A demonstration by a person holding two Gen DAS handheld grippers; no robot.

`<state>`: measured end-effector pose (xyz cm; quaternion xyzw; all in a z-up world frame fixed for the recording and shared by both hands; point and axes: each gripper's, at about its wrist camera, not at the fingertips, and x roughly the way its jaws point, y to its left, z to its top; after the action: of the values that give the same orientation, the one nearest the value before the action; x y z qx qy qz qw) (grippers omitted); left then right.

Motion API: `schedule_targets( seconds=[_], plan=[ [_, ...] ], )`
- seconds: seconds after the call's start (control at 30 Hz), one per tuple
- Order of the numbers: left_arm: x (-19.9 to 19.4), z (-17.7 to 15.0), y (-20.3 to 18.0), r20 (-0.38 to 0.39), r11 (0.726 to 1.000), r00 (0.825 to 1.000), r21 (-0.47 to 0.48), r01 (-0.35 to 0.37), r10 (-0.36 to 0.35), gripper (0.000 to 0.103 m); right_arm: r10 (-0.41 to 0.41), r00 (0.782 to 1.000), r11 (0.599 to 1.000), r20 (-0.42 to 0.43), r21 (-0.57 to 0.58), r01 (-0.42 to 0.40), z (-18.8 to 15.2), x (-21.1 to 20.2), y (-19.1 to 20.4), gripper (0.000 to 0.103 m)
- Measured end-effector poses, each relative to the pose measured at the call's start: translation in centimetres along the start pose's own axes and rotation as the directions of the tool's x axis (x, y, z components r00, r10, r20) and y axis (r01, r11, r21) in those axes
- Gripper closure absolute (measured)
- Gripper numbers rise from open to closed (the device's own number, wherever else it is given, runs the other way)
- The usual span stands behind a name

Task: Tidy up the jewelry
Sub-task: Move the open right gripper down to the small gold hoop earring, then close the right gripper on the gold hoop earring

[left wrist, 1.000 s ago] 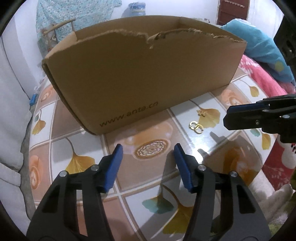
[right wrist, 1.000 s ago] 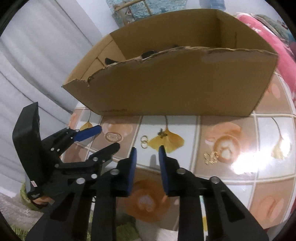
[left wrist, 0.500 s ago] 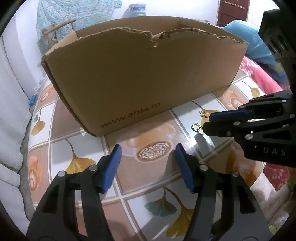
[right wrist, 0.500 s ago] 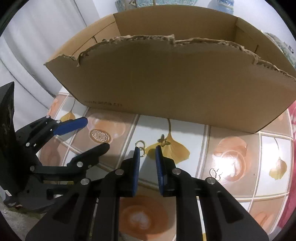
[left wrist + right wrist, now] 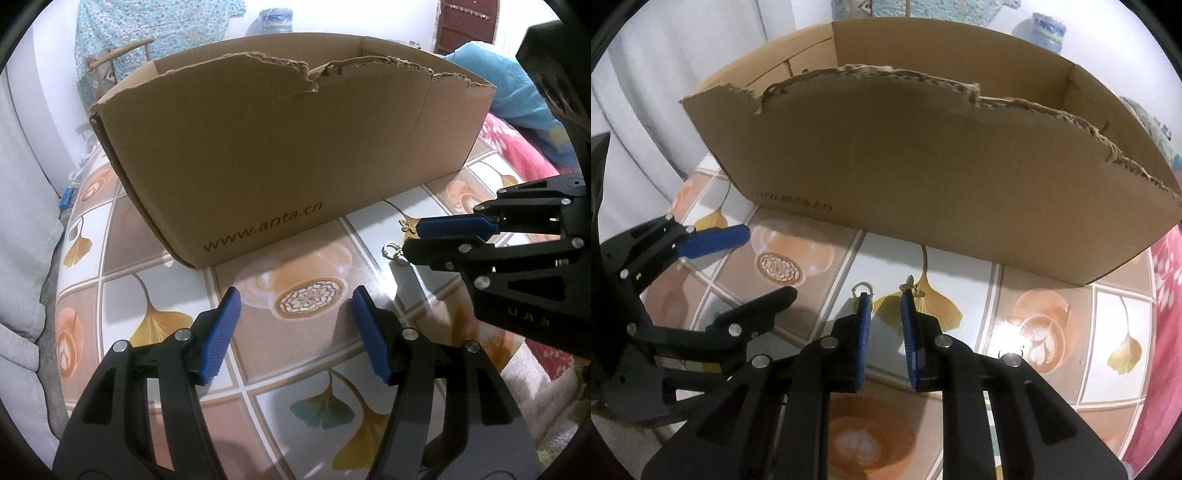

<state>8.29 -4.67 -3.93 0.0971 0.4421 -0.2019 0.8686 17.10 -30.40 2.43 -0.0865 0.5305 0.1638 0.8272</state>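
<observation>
left tool point(image 5: 293, 332): hovering over the tiled bench point(image 5: 147, 258), jaws wide and just been opening a little, nothing between the blue pads; pointed at the patterned disc print, well short of any jewelry
cardboard box point(image 5: 280, 155): standing open-topped on the bench behind both tools, torn rim on the near wall; inside hidden from both views, so contents cannot be told
gold ring earring point(image 5: 863, 288): lying flat on the bench just in front of the box, just outside the left fingertip of the right tool; not between the pads
gold flower charm point(image 5: 911, 288): lying on the ginkgo-leaf print, near the ring, just past the right fingertip; loose on the bench
right tool point(image 5: 884, 299): tilted steeply down, jaws narrow with a slim gap, empty; tips at the bench between the two gold pieces, neither one pinched
further gold piece point(image 5: 1012, 350): small, on the bench right of the right tool, partly hidden behind its finger, untouched
progress: judged early in this pick; at least three pieces left on the bench; grasp, lift and drop into the box all to come
</observation>
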Motion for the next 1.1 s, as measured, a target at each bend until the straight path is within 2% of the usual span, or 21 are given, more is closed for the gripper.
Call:
schedule_targets(
  seconds=[0.43,0.7,0.87,0.93,1.0,1.1],
  plan=[
    [-0.6,-0.5,0.8,0.006,1.000,1.000,-0.008,-0.007,0.007,0.042,-0.010,1.000,1.000,-0.024,-0.015,0.010,-1.4,-0.7,1.0,0.086],
    [-0.8,-0.5,0.9,-0.009,1.000,1.000,-0.016,-0.018,0.018,0.042,0.108,0.992,0.994,0.062,0.005,-0.108,-1.9,-2.2,0.0,0.085],
    [-0.8,-0.4,0.9,-0.017,0.999,0.999,-0.024,-0.031,0.030,0.042,0.118,0.993,0.992,0.024,-0.053,-0.117,-2.3,-0.7,1.0,0.083],
    [-0.8,-0.4,0.9,-0.021,0.999,0.999,-0.027,-0.036,0.035,0.042,0.127,0.992,0.990,0.015,-0.061,-0.126,-2.0,0.1,1.4,0.079],
    [-0.9,-0.4,0.9,-0.023,0.999,0.999,-0.031,-0.041,0.040,0.042,0.135,0.991,0.989,0.021,-0.069,-0.133,-2.2,0.3,1.7,0.068],
    [-0.8,-0.4,1.0,-0.025,0.998,0.999,-0.036,-0.043,0.042,0.042,0.117,0.993,0.990,0.026,-0.086,-0.115,-2.3,1.1,2.1,0.068]
  ],
)
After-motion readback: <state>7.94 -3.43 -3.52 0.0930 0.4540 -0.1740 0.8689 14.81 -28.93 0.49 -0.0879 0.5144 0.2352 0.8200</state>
